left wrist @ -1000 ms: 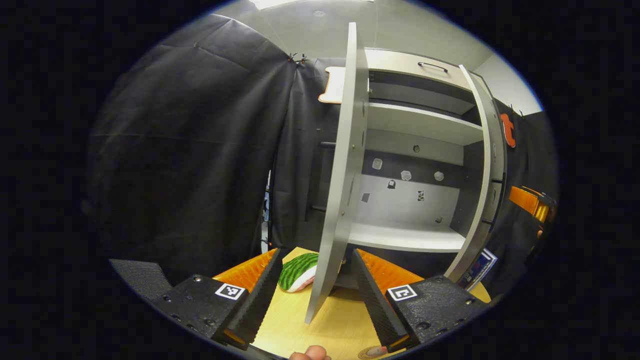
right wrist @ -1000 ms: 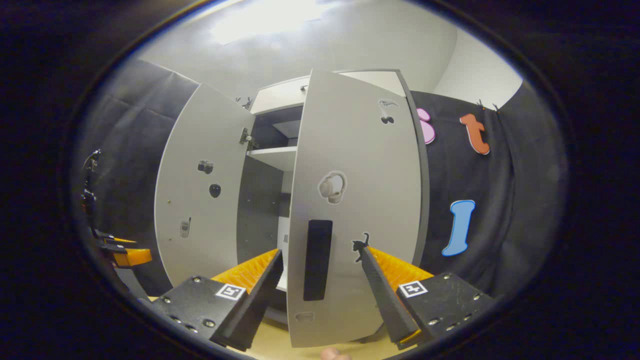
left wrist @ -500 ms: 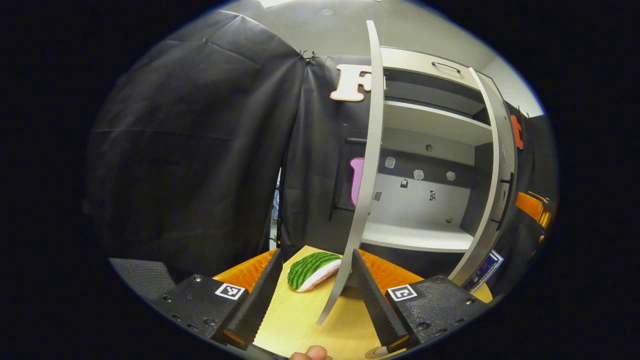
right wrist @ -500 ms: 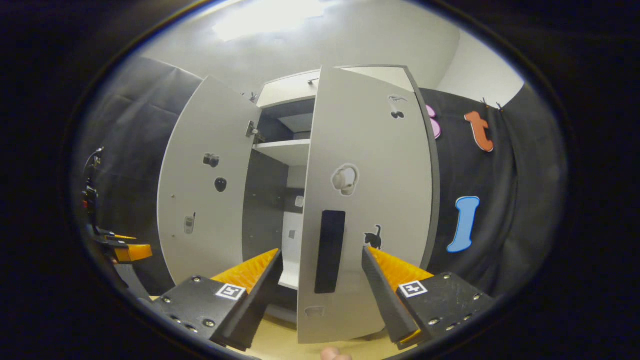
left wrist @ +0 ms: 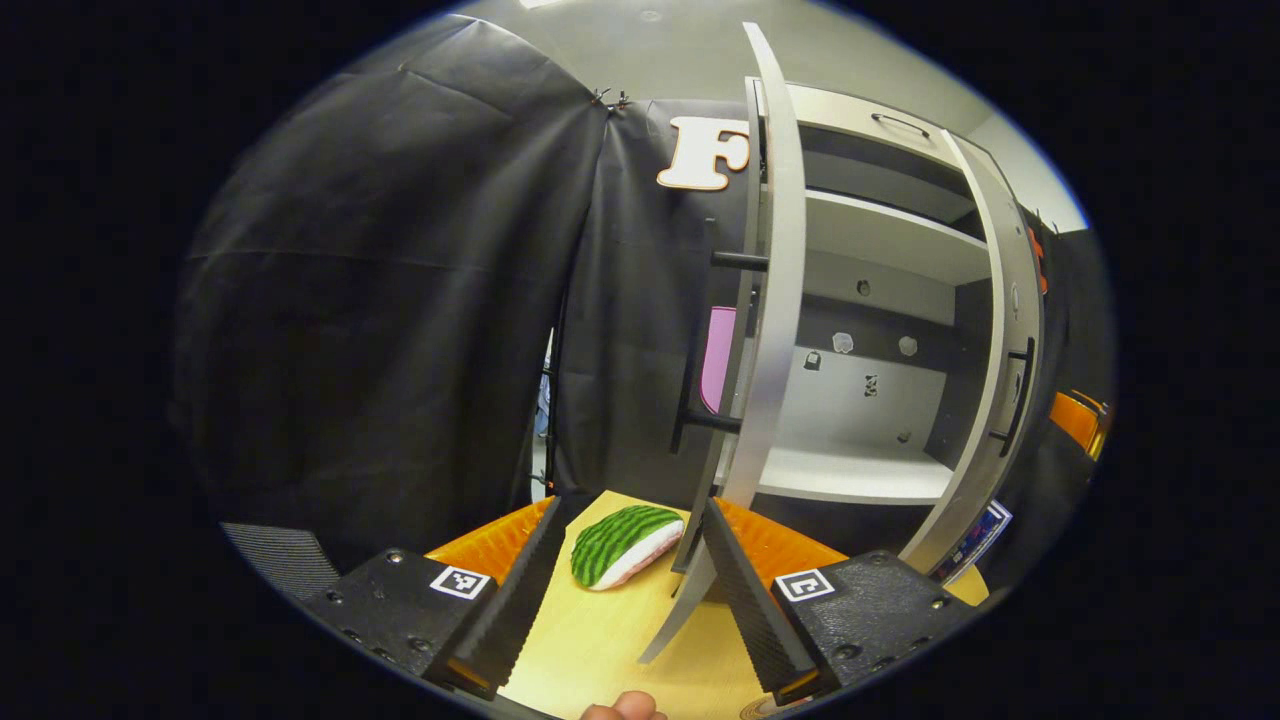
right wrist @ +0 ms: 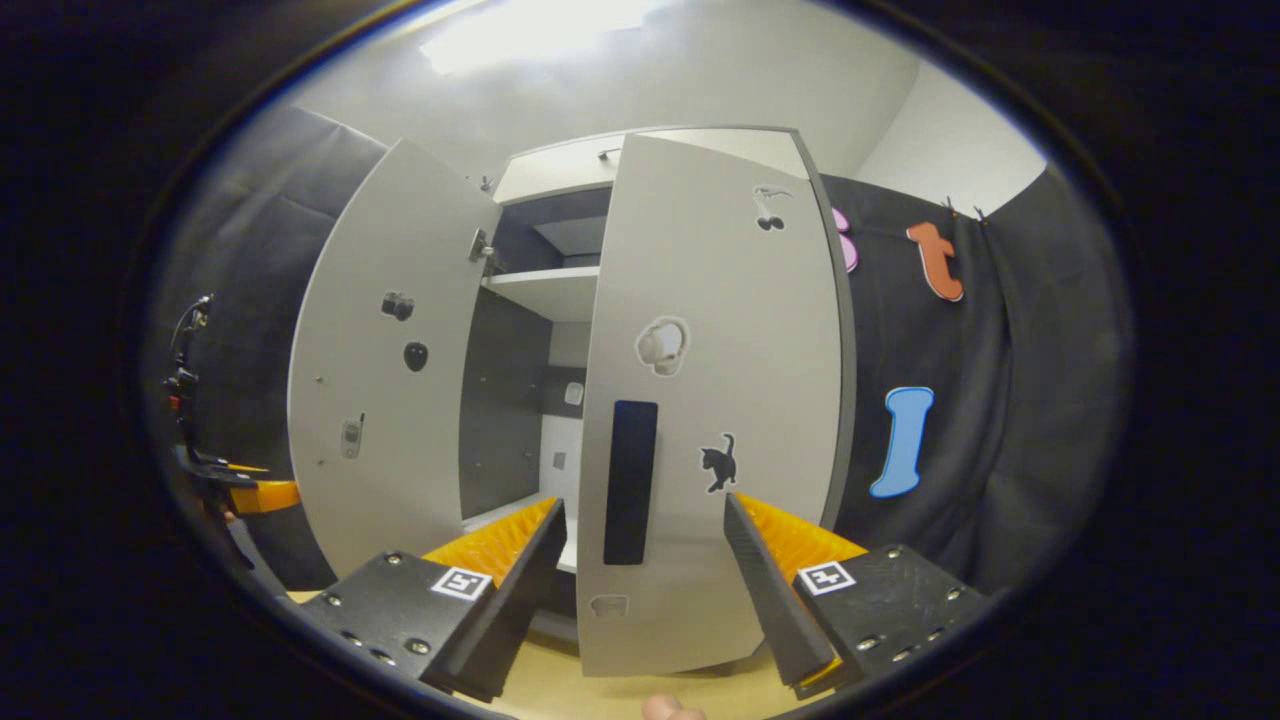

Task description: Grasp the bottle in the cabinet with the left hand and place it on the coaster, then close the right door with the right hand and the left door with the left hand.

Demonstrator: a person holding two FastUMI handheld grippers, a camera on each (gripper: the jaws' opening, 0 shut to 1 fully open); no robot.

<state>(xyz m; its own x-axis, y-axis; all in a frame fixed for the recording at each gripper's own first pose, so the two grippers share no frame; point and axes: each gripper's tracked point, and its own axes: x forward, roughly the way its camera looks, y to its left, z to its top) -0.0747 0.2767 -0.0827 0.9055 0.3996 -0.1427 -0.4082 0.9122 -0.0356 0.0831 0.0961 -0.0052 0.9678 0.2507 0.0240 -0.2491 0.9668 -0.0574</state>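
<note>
in the left gripper view, the left gripper (left wrist: 620, 590) has its jaws apart with nothing between the fingers. past them a watermelon slice toy (left wrist: 625, 543) lies on the wooden table (left wrist: 590, 650), just left of the left door (left wrist: 765, 330), which is seen edge-on and stands open. the cabinet (left wrist: 860, 400) shelves look empty, so the bottle seems already taken out; i cannot see it or the coaster clearly.

in the right gripper view, the right gripper (right wrist: 645, 590) also has its jaws apart, close in front of the right door (right wrist: 710, 400) near its dark handle (right wrist: 630, 480). the door looks partly closed. i judge the step is closing the right door; next it needs a steady push until shut.
</note>
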